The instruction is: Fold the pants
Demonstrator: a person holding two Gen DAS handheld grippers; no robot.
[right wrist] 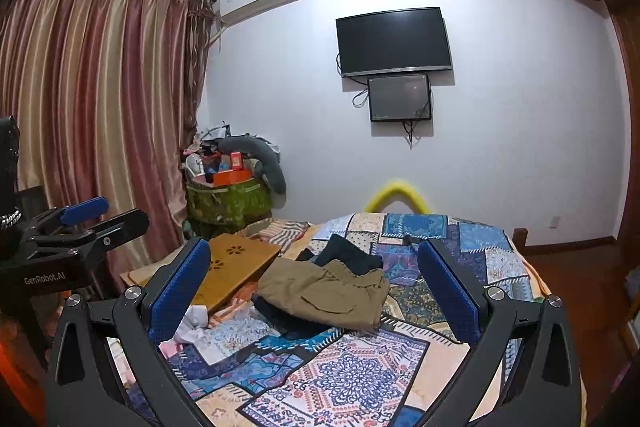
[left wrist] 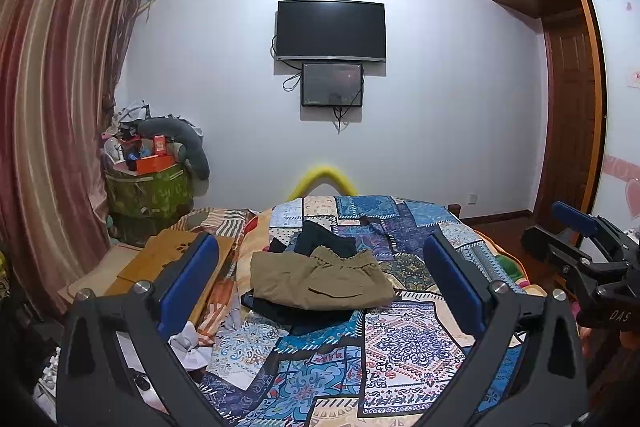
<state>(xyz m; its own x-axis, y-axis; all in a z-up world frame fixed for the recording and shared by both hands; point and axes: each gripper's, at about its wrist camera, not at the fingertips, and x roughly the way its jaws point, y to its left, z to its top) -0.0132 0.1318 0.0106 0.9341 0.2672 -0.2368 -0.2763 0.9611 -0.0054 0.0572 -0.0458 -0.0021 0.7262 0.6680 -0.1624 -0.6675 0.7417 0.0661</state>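
Left side: a tan wooden lap board with flower cut-outs [left wrist: 180,259] lies at the edge of the patchwork-patterned blue and cream bedspread [left wrist: 404,347]. The left gripper with blue-padded black fingers [left wrist: 320,283] is held above the bed, jaws spread wide, gripping nothing. Centre: the folded khaki fabric pants [left wrist: 320,279] lie flat on a pile of dark garments [left wrist: 324,239], ahead of and between both tools' fingers, touching neither. Right side: the right gripper of matching build [right wrist: 314,291] likewise stands wide apart and empty, short of the pants.
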